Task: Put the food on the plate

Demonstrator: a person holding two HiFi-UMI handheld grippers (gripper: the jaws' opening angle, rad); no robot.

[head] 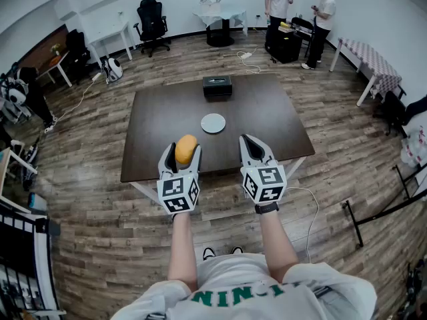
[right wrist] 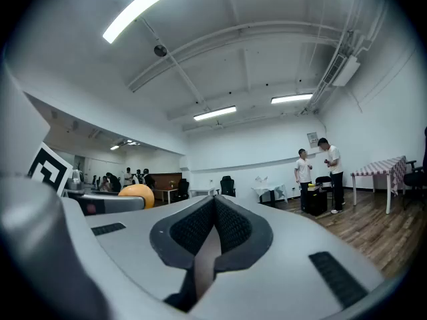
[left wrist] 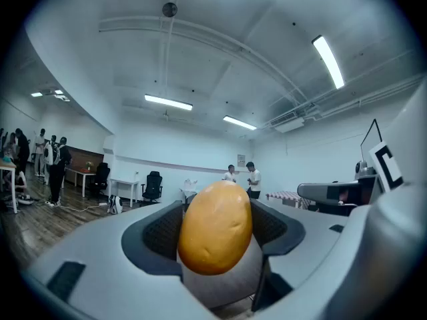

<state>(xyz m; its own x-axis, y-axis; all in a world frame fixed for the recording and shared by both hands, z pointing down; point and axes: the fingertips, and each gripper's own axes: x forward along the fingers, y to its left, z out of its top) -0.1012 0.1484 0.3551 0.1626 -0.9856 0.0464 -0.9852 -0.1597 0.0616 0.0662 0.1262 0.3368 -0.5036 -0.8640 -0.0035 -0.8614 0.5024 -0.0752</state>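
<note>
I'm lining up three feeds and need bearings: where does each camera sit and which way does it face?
Head view: on the person's head, facing steeply down at a dark brown table and small round white plate; both forearms, left gripper and right gripper show.
Left gripper view: on the left gripper, facing across the room; its jaws grip an orange-yellow oval food.
Right gripper view: on the right gripper, facing likewise; its jaws shut, empty.
Shared: both gripper views show two standing people.

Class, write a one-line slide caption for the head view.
Left tool grips an orange oval food item near the dark table holding a white plate; right tool shut, empty.
</note>
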